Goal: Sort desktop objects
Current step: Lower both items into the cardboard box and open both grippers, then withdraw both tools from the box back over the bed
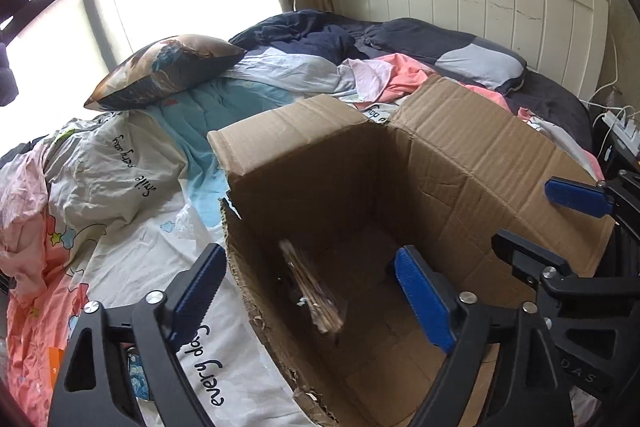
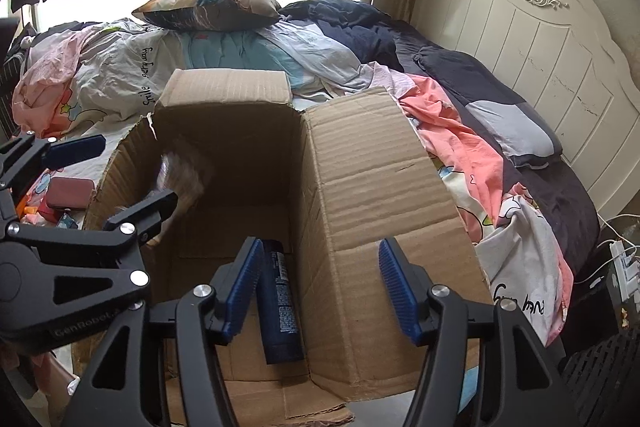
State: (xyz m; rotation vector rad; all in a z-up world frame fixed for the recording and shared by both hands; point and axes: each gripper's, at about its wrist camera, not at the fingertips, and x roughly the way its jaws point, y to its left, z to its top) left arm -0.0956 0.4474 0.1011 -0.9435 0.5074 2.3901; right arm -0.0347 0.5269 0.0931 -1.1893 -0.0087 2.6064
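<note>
Cardboard box (image 1: 460, 163), open-topped with flaps raised, stands against the rumpled bed (image 1: 120, 187). Above the box's near rim the left gripper (image 1: 310, 291) hangs with jaws spread wide, nothing between them; a blurred bundle (image 1: 312, 291) is inside the box below it. Beside it, the right gripper (image 2: 320, 287) also stands apart and empty, over a dark blue bottle (image 2: 278, 303) lying on the box floor.

One cardboard box (image 2: 360, 187), one dark blue bottle (image 2: 280, 303) inside it, one blurred packet (image 1: 310, 291), one printed pillow (image 1: 168, 69), one pink case (image 2: 68, 193).
</note>
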